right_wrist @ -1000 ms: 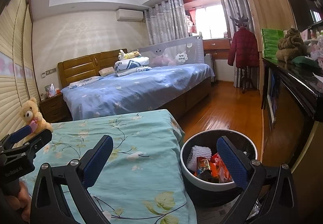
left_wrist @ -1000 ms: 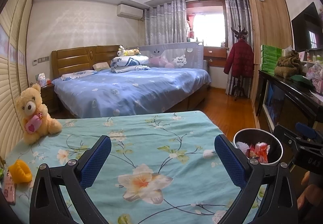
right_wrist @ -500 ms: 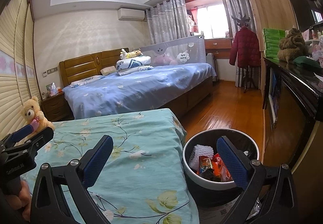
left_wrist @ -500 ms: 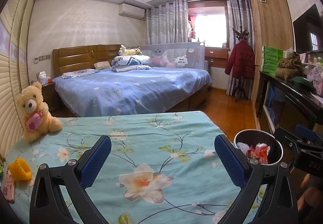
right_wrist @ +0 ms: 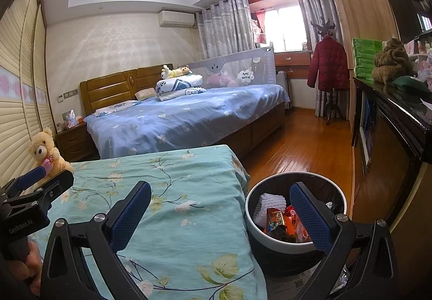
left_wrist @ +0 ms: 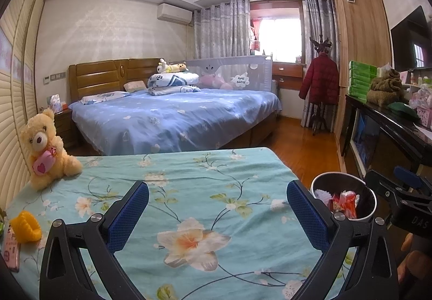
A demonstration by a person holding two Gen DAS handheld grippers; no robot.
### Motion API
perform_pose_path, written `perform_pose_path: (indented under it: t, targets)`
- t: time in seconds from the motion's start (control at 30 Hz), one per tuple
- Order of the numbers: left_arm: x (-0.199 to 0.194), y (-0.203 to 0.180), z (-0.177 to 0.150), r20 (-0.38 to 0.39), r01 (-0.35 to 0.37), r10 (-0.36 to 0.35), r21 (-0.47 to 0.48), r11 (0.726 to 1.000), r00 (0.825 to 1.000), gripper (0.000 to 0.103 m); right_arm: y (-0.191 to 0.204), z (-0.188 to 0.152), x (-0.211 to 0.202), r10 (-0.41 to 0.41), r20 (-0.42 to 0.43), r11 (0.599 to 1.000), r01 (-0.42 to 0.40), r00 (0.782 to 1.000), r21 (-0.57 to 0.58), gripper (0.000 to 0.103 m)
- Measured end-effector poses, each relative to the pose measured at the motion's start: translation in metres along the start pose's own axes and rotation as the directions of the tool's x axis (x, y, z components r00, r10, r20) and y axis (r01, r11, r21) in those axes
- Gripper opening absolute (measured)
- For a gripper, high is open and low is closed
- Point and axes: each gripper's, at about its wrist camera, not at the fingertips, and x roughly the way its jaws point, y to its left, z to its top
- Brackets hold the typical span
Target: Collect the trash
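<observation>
A round bin (right_wrist: 294, 243) with a white rim stands on the floor beside the teal floral bed (right_wrist: 172, 208). It holds red snack wrappers (right_wrist: 286, 221) and a white wad (right_wrist: 271, 205). My right gripper (right_wrist: 220, 215) is open and holds nothing, its right finger over the bin, its left over the bed. The left wrist view shows the bin (left_wrist: 344, 200) at the right. My left gripper (left_wrist: 217, 215) hangs open and empty above the bed cover (left_wrist: 189, 192). Each gripper shows in the other's view, the right gripper (left_wrist: 405, 197) and the left gripper (right_wrist: 29, 200).
A teddy bear (left_wrist: 44, 146) sits at the bed's far left. A yellow object (left_wrist: 25, 225) and a pink phone (left_wrist: 10, 248) lie at the left edge. A blue bed (left_wrist: 175, 116) is behind, a dark cabinet (right_wrist: 391, 143) at the right, wooden floor (right_wrist: 302, 143) between.
Both views have tilted up slightly, so the room sits a little lower in the frames. The grippers stay open and empty.
</observation>
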Motion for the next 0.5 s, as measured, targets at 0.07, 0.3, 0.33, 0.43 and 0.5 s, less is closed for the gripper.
perform_pose_path:
  t: [0.07, 0.3, 0.33, 0.43, 0.5]
  targets:
    - [0.0, -0.0001, 0.0001, 0.0, 0.0, 0.0, 0.001, 1.0, 1.0, 0.102, -0.0001, -0.0001, 0.0001, -0.001, 0.0, 1.0, 0.001, 1.0, 0.001, 0.103]
    - [-0.0003, -0.0003, -0.0002, -0.001, 0.002, -0.002, 0.0, 1.0, 1.0, 0.102, 0.0004, -0.0001, -0.0002, 0.0, -0.001, 1.0, 0.0, 1.0, 0.004, 0.103]
    - [-0.0007, -0.0007, 0.0, -0.001, 0.002, -0.002, 0.001, 1.0, 1.0, 0.102, -0.0001, -0.0001, 0.0001, 0.0, 0.0, 1.0, 0.0, 1.0, 0.001, 0.103]
    - [-0.0008, -0.0007, 0.0, -0.001, 0.002, -0.002, 0.0, 1.0, 1.0, 0.102, -0.0002, 0.0, 0.0002, -0.001, 0.0, 1.0, 0.001, 1.0, 0.0, 0.103]
    - [-0.0013, -0.0009, 0.0001, -0.001, 0.002, -0.002, -0.001, 1.0, 1.0, 0.102, 0.0, -0.0001, 0.0, 0.0, -0.001, 1.0, 0.0, 1.0, 0.002, 0.103]
